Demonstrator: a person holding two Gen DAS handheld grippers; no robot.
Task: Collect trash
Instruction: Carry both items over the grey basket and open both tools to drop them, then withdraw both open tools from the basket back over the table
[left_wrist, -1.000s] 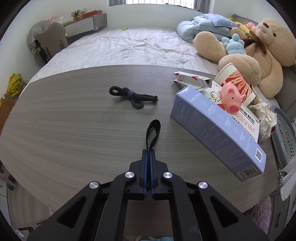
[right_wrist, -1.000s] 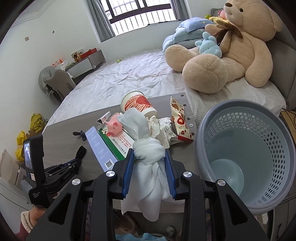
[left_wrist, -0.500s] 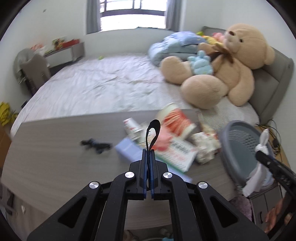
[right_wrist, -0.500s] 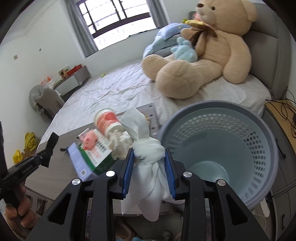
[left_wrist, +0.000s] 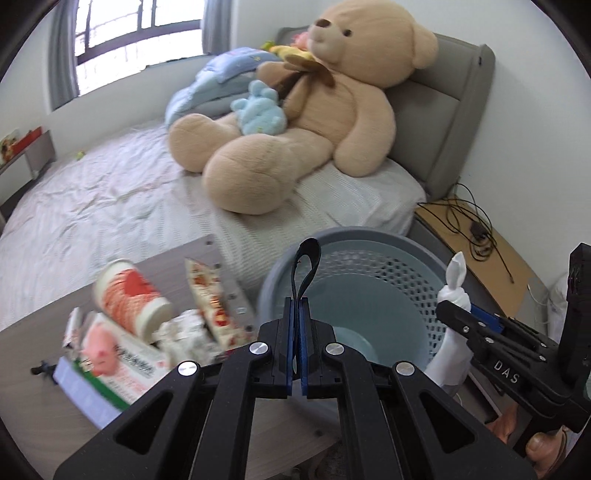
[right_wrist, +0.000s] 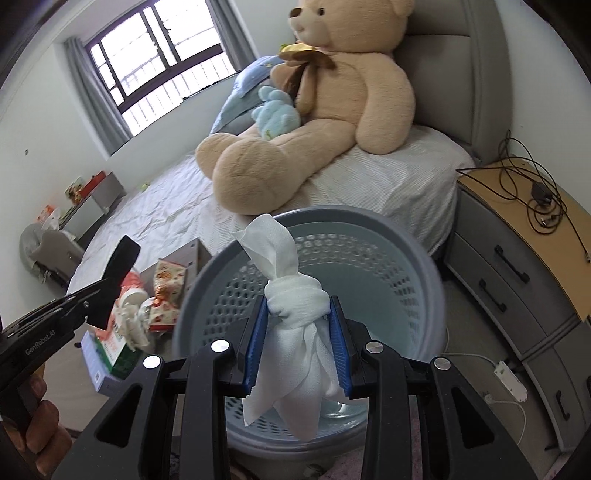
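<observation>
My left gripper (left_wrist: 299, 308) is shut on a black strap loop (left_wrist: 306, 266), which stands up above the near rim of the grey perforated basket (left_wrist: 354, 236). My right gripper (right_wrist: 297, 314) is shut on a knotted white cloth (right_wrist: 291, 295) and holds it over the basket (right_wrist: 406, 236), the cloth's tails hanging down. In the left wrist view that cloth (left_wrist: 456, 284) shows at the basket's right side. More trash lies on the wooden table (left_wrist: 33, 332): a red-and-white paper cup (left_wrist: 129, 291), a snack packet (left_wrist: 207, 295), crumpled tissue (left_wrist: 184, 332) and a blue-sided box (left_wrist: 122, 369).
A pink pig toy (left_wrist: 99, 350) lies on the box and a black tie (left_wrist: 44, 369) lies at the table's left. Behind the basket is a bed with a large teddy bear (left_wrist: 306, 122). A nightstand (right_wrist: 517, 229) with cables stands to the right, a power strip (right_wrist: 511, 376) on the floor.
Both grippers swung right from the table to the basket. The left one lifted the strap off the table; the right one carried the cloth over the basket's opening.
</observation>
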